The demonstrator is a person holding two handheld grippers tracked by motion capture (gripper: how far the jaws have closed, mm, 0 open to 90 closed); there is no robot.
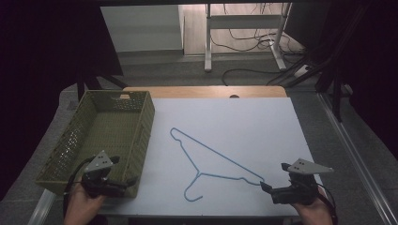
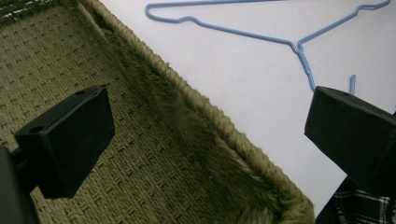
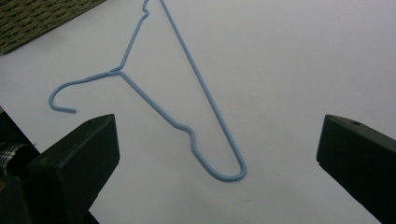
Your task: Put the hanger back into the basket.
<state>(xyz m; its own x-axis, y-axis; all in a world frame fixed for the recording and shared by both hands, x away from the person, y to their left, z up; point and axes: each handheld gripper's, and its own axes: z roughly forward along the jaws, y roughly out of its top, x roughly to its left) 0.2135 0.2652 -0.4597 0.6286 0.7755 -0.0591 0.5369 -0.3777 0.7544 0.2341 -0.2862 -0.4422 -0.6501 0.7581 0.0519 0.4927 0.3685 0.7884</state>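
One hanger: a blue wire hanger point(image 1: 206, 164) lies flat on the white table cover, near the middle and toward the near edge, hook pointing at the near edge, long bar running from the far-left shoulder to the near-right shoulder.
Nearest end: the near-right shoulder loop point(image 3: 229, 172) sits just in front of the right gripper, between its jaws in the right gripper view but not yet touched.
Right gripper: the right gripper point(image 1: 277, 180) hovers by the near right corner of the table, jaws wide apart, holding nothing.
Left gripper: the left gripper point(image 1: 124, 176) hangs over the near right corner of the basket, jaws wide apart and empty; one jaw is over the weave, the other past the rim.
Basket: a green woven basket point(image 1: 143, 136) stands along the left edge of the table, apart from the hanger, with nothing visible inside.
Step in hand: probably a reach for the hanger, likely to lift it into the basket.
Doing it well: the wire is thin and lies flush on the cover, so bring the right jaws down low astride the shoulder loop, close squarely across the wire, and check it has not slipped out before lifting.
Risk: a flat wire may skid or swing once lifted; a second hold near the hook point(image 2: 306, 65) by the left gripper would steady it.
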